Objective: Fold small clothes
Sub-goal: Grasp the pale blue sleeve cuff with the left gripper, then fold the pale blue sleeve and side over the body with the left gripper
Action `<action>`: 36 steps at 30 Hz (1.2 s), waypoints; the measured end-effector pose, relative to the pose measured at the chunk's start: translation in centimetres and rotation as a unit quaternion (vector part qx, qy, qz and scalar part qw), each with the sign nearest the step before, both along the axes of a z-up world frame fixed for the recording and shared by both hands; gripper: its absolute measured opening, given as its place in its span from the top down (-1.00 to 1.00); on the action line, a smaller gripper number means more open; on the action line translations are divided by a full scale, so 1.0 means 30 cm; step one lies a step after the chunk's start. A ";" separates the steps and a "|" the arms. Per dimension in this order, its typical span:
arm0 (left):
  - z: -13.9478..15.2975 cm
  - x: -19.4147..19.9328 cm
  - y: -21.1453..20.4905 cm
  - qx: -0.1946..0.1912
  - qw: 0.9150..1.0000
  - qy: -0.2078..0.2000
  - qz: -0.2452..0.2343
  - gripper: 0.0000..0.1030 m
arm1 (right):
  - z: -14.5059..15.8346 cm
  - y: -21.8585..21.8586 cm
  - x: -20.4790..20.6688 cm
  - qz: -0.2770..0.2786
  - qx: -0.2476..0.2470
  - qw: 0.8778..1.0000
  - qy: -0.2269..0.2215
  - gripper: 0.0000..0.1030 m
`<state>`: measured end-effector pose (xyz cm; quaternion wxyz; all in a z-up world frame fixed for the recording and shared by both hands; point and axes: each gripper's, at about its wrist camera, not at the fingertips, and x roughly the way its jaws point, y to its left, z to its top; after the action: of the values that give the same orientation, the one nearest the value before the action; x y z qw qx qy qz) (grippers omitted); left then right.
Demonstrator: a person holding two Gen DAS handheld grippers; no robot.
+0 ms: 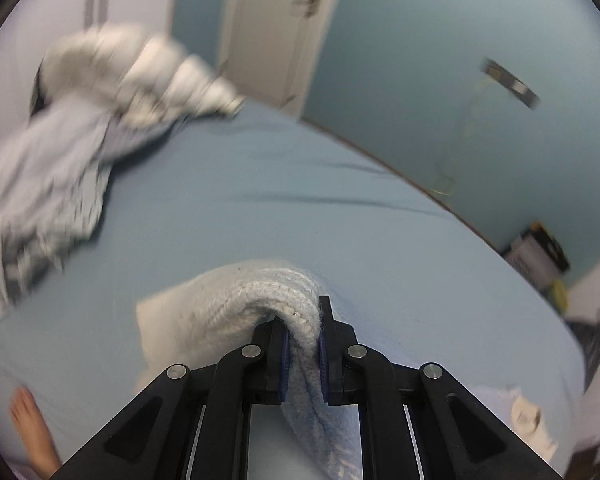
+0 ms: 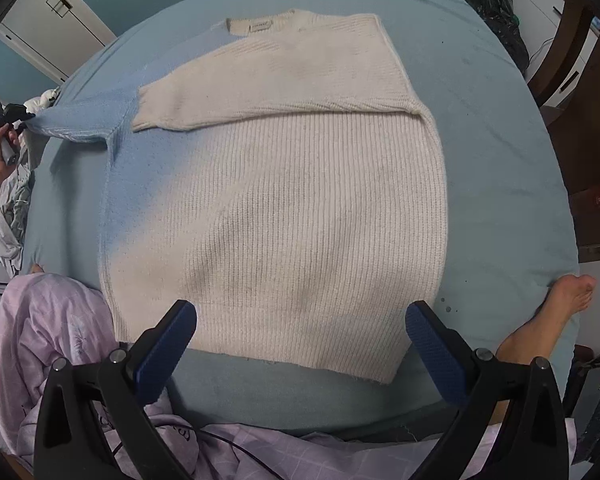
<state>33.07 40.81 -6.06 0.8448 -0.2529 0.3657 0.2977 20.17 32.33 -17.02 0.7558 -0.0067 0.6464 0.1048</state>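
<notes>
A cream knit sweater point(image 2: 300, 200) with a blue left side lies flat on the blue bed sheet point(image 2: 500, 160). One cream sleeve point(image 2: 260, 96) is folded across the chest. The blue sleeve point(image 2: 88, 120) stretches out to the left, lifted off the bed. My left gripper point(image 1: 302, 320) is shut on that sleeve's ribbed cuff point(image 1: 260, 300), and it also shows small at the left edge of the right wrist view point(image 2: 14, 116). My right gripper point(image 2: 300, 308) hangs open above the sweater's bottom hem, with nothing between its fingers.
A heap of grey and white clothes point(image 1: 60, 160) lies at the far left of the bed. Lilac checked fabric point(image 2: 52, 340) covers the near edge. A bare foot point(image 2: 560, 304) rests on the bed's right side. White cupboards point(image 1: 276, 32) stand behind.
</notes>
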 end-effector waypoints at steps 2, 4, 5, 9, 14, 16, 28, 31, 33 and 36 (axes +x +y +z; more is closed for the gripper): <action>0.074 0.043 -0.070 0.051 0.998 -0.005 -0.035 0.80 | 0.014 0.000 -0.003 -0.004 0.005 1.000 -0.005 -0.98; 0.177 0.076 -0.238 0.101 0.991 -0.032 -0.077 0.80 | 0.023 0.004 -0.010 -0.007 0.006 1.000 -0.010 -0.98; 0.217 0.090 -0.304 0.119 0.987 -0.044 -0.095 0.80 | 0.029 0.005 -0.013 -0.007 0.005 1.000 -0.013 -0.98; 0.315 0.107 -0.774 0.198 0.949 -0.100 -0.226 0.79 | 0.040 0.017 -0.006 -0.009 0.003 1.000 -0.023 -0.98; 0.200 0.061 -1.227 0.090 0.902 -0.113 -0.408 -0.43 | 0.012 0.021 0.017 -0.016 0.015 1.000 -0.006 -0.98; 0.145 0.029 -1.299 0.046 0.896 -0.108 -0.428 -1.00 | -0.003 0.013 0.016 -0.016 0.028 0.999 0.006 -0.98; 0.150 -0.292 -0.979 0.026 0.920 -0.017 -0.392 -1.00 | -0.010 -0.037 0.044 -0.033 0.075 0.996 0.025 -0.98; 0.141 -0.462 -0.858 -0.001 0.935 0.010 -0.353 -1.00 | -0.020 -0.052 0.066 -0.046 0.091 0.994 0.029 -0.98; 0.131 -0.557 -0.810 -0.012 0.943 0.014 -0.333 -1.00 | -0.025 -0.061 0.102 -0.054 0.099 0.993 0.030 -0.98; 0.082 -0.673 -0.770 -0.003 0.953 0.012 -0.302 -1.00 | -0.047 -0.063 0.218 -0.068 0.135 0.988 0.041 -0.98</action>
<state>12.88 17.72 -3.61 0.8900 -0.1299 0.4359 0.0305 26.72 30.45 -18.43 0.7283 0.1435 0.6554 0.1392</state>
